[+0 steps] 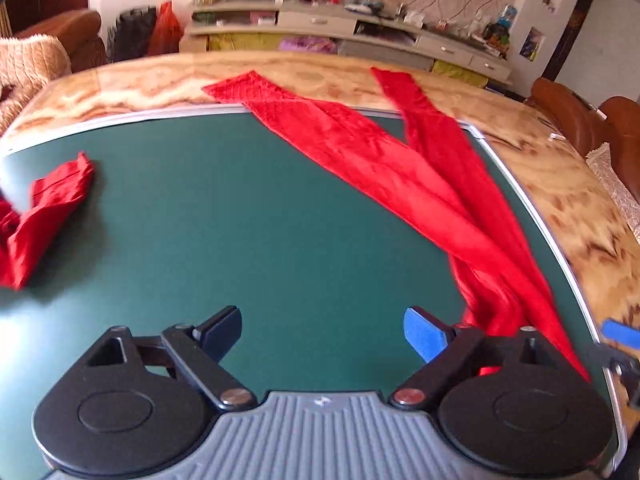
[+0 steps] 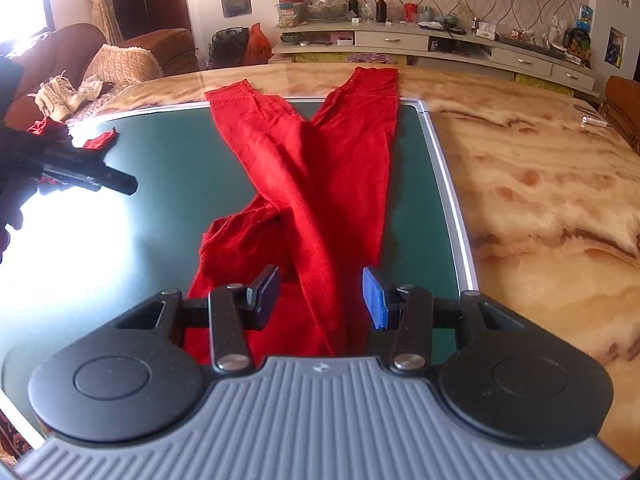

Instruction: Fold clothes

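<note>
Red trousers lie unfolded on green mat, legs crossed, cuffs overhanging onto marble table; left gripper and right gripper both spread, empty; risk: slippery fabric bunches if pinched off-seam.

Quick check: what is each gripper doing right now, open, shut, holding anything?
Left gripper: jaws open, empty, over the dark green mat.
Right gripper: jaws open, holding nothing, over the long red fabric trousers.
</note>
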Available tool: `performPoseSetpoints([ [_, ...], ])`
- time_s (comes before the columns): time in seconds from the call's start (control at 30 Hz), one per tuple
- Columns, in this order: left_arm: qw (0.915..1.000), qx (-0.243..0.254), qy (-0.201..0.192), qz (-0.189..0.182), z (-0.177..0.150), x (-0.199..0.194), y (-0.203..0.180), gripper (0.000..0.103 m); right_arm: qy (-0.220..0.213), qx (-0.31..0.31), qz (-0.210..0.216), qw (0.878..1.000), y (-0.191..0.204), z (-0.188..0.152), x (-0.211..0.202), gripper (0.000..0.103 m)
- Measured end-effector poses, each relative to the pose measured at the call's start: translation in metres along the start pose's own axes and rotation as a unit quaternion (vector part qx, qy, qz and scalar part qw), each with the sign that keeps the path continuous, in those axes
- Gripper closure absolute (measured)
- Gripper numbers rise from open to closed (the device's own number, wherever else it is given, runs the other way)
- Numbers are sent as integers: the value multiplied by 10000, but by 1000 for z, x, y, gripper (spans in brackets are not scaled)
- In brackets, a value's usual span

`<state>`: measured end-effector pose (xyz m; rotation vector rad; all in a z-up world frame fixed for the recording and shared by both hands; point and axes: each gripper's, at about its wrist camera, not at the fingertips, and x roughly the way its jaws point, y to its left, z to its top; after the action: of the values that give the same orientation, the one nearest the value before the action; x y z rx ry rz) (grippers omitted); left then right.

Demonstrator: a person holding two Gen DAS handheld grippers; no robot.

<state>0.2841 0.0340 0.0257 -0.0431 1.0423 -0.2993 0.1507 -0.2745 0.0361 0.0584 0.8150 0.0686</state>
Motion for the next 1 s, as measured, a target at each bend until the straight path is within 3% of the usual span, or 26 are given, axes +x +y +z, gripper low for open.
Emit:
performPoseSetpoints([
  [0.23,9977,-403,509,-171,72,56,2,19,326,-281,-114,9990,12,18,8,50],
  [0.5,9882,-1248,887,-24,125,117,7,22,650,-424,21,9970,27,32,19,50],
  [0.77,9784,-1760,1063,236,154,144,5,23,985,-212,235,9946,15,38,26,50],
  [0.83,9779,-1754,1053,438,158,146,1,36,1082,-167,277,9936,10,38,27,50],
  [0.9,9757,-1798,1021,725,162,146,-1,73,1153,-236,256,9927,9,38,29,50],
  [1.0,9706,-1938,1016,1004,166,148,-1,93,1241,-307,253,9915,7,39,32,50],
])
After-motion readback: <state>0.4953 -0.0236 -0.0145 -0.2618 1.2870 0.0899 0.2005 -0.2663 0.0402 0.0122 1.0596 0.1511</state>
